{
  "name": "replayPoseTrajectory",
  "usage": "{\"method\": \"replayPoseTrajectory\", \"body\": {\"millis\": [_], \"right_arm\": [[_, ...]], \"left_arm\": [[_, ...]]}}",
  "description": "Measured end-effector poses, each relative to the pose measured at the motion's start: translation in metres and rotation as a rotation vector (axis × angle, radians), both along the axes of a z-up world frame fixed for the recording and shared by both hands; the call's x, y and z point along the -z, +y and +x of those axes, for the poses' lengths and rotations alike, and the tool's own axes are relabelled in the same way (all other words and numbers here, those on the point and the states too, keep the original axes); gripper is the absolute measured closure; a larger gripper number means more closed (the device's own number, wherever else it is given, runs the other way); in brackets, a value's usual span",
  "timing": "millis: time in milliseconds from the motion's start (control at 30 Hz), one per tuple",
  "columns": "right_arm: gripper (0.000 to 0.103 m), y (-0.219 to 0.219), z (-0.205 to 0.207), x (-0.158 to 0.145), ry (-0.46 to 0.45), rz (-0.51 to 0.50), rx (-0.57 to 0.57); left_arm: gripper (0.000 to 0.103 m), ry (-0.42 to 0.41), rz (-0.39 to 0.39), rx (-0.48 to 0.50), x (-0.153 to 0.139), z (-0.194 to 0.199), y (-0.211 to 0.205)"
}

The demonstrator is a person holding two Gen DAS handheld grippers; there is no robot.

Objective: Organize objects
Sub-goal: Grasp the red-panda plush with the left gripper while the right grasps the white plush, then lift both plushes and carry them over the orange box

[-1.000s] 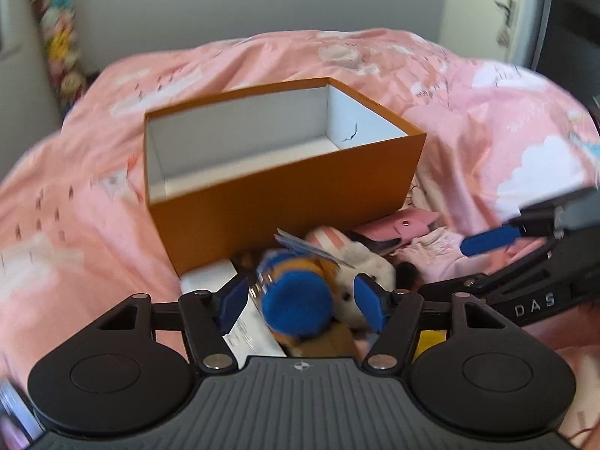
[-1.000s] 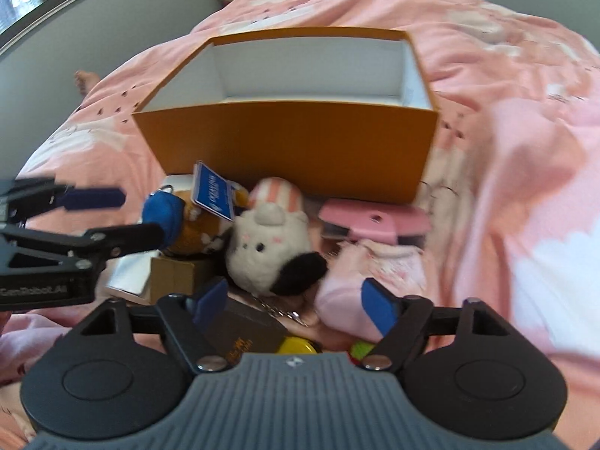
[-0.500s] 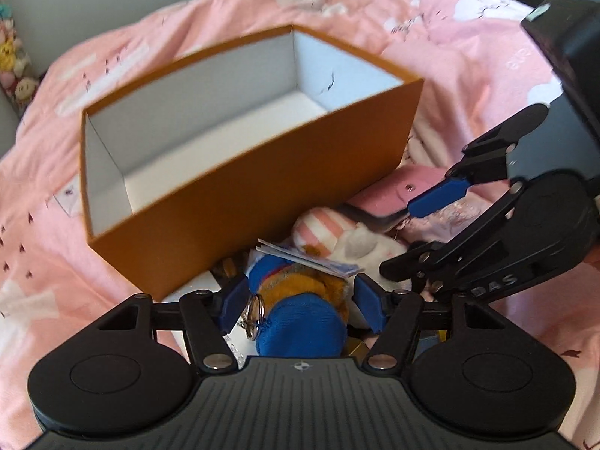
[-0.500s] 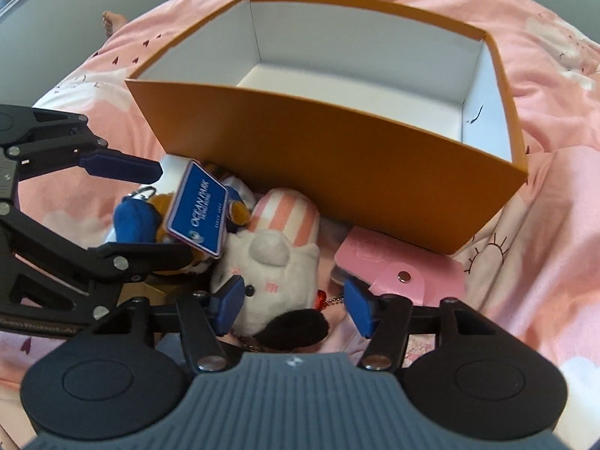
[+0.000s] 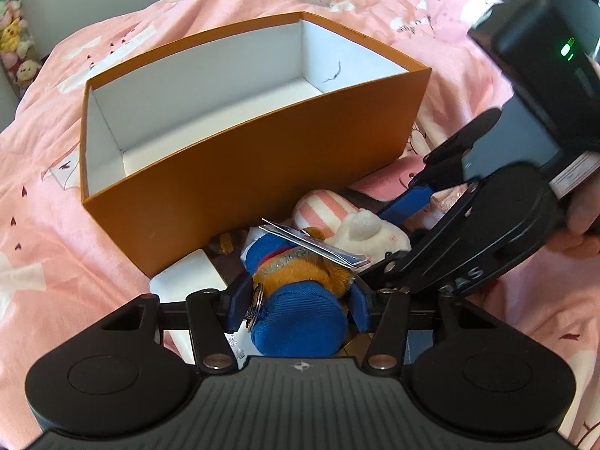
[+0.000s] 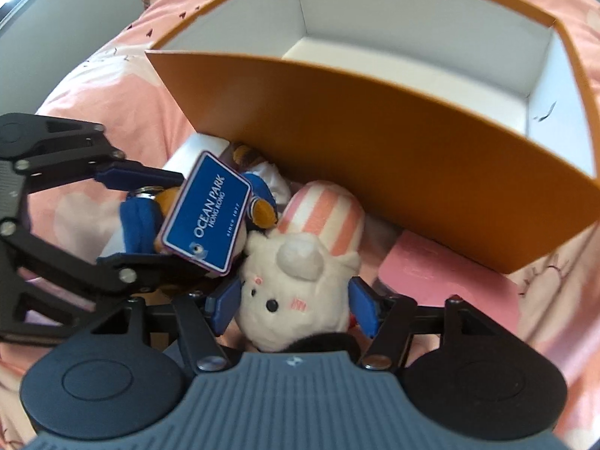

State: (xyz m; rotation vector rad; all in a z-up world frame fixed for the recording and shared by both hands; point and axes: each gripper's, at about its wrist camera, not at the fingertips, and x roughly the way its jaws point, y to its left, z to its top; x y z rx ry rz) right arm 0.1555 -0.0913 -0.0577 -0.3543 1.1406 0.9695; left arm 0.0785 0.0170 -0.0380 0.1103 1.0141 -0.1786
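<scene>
An open orange box point(image 5: 262, 150) with a white inside lies on the pink bed cover point(image 5: 56, 225). In front of it are small toys. My left gripper point(image 5: 300, 307) is closing, and its pads press a blue and orange plush point(image 5: 300, 322) with a key ring and a blue Ocean Park tag point(image 6: 206, 221). My right gripper point(image 6: 292, 307) is opening. A white plush with a pink-striped hat point(image 6: 296, 285) sits between its pads without being squeezed. Each gripper shows in the other's view: the right gripper point(image 5: 408, 202) and the left gripper point(image 6: 150, 221).
A flat white box point(image 5: 187, 277) lies under the blue plush, against the orange box point(image 6: 375, 150). A pink wallet point(image 6: 450, 273) lies right of the white plush. A hand point(image 5: 585, 217) holds the right gripper. A rack of soft toys point(image 5: 15, 48) stands far left.
Both grippers have come down closer to the toys. The left pads narrowed onto the blue plush. The right gripper swung left, so the white plush now sits between its pads.
</scene>
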Motion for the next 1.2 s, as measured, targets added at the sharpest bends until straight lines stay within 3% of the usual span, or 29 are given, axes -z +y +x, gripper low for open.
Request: {"method": "replayPoseTrajectory", "body": {"millis": [167,333,600,967,1200], "right_arm": [[0.040,-0.001,0.000,0.002,-0.010,-0.001,0.009],[0.043,-0.003,-0.007,-0.009,-0.039,0.009,0.021],[0.044,-0.014,-0.020,-0.040,-0.102,0.040,0.022],[0.044,-0.035,-0.026,-0.109,-0.194,0.158,0.056],[0.044,-0.031,-0.013,-0.144,-0.227,0.251,0.089]], "left_arm": [[0.044,-0.034,-0.035,-0.058,0.002,-0.005,0.002],[0.046,-0.080,-0.138,-0.163,-0.001,-0.015,0.013],[0.049,-0.191,-0.222,-0.221,-0.030,-0.039,0.020],[0.050,-0.395,-0.267,-0.237,-0.085,-0.053,0.020],[0.050,-0.500,-0.242,-0.233,-0.114,-0.039,0.026]]}}
